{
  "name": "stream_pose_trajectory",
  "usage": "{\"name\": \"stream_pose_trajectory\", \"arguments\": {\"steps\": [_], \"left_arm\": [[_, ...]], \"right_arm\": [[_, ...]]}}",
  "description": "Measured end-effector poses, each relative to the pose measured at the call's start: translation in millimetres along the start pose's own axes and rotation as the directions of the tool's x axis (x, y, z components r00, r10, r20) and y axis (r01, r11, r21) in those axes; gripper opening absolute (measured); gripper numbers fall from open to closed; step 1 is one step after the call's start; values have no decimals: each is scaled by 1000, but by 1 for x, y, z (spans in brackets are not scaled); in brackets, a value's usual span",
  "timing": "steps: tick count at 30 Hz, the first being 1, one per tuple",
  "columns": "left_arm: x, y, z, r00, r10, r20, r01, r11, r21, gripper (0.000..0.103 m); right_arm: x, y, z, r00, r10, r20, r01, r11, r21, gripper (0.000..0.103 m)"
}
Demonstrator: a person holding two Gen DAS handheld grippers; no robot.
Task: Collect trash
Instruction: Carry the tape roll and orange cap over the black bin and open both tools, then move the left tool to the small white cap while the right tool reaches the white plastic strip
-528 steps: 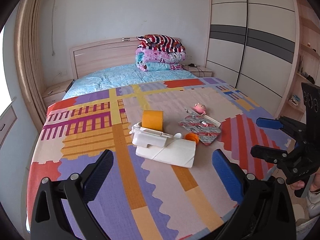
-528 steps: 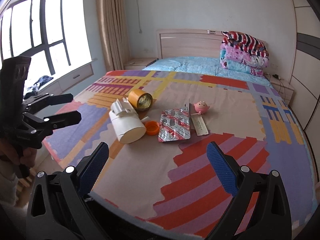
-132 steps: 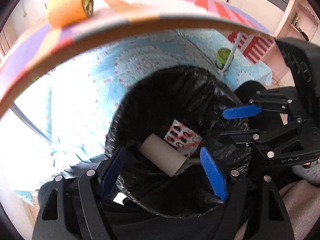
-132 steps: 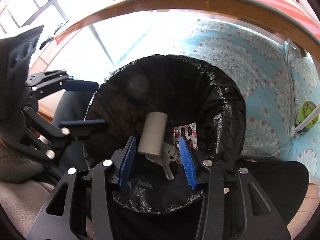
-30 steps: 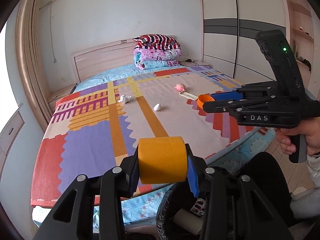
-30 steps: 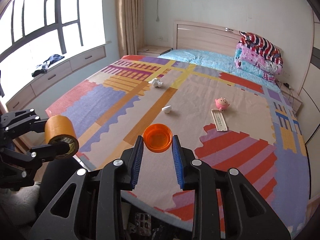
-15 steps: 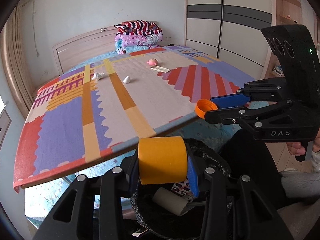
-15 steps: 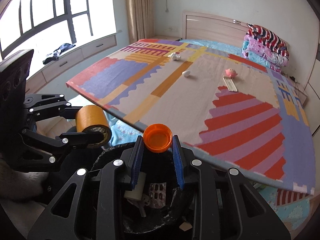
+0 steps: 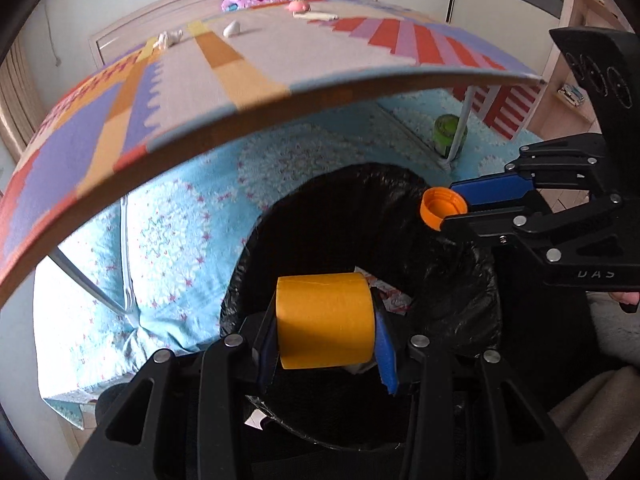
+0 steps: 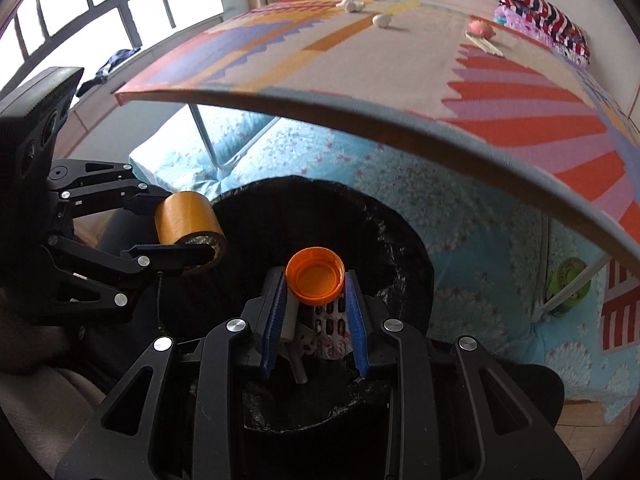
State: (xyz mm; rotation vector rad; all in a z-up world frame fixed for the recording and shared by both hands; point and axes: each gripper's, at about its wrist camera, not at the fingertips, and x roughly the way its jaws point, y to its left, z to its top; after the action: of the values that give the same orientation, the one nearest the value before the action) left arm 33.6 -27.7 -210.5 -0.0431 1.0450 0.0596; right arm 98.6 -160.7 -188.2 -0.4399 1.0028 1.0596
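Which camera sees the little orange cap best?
The right wrist view: the orange cap sits centred between the right gripper fingers, its hollow inside showing. The left wrist view shows it smaller, off to the side.

Both tools are matte black plastic linkages studded with round silver screws. The left gripper (image 9: 326,336) and the right gripper (image 10: 316,296) carry ridged blue pads (image 10: 358,328). At right of the left view, the right tool's body bears raised "DAS" lettering and three round holes.
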Motion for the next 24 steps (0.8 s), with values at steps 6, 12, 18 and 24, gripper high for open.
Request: {"name": "stream_pose_trajectory", "arguments": {"steps": [6,12,18,24], "left_arm": [[28,8,-13,996,-42,-79,36,997,-74,39],[25,2,-10,997,-39,-61,36,998,-58,57],[10,6,-4,999,-47,-14,47,998,-50,61],[-19,9,11,997,-26,76,29,999,-39,61]], "right_arm": [[25,-5,-11,998,20,-65,-18,999,34,29],[32,-9,-15,996,37,-78,-32,998,63,30],[26,-7,-13,997,36,-64,-32,998,53,41],[-1,-6,-1,1000,12,11,-12,999,35,41]]}}
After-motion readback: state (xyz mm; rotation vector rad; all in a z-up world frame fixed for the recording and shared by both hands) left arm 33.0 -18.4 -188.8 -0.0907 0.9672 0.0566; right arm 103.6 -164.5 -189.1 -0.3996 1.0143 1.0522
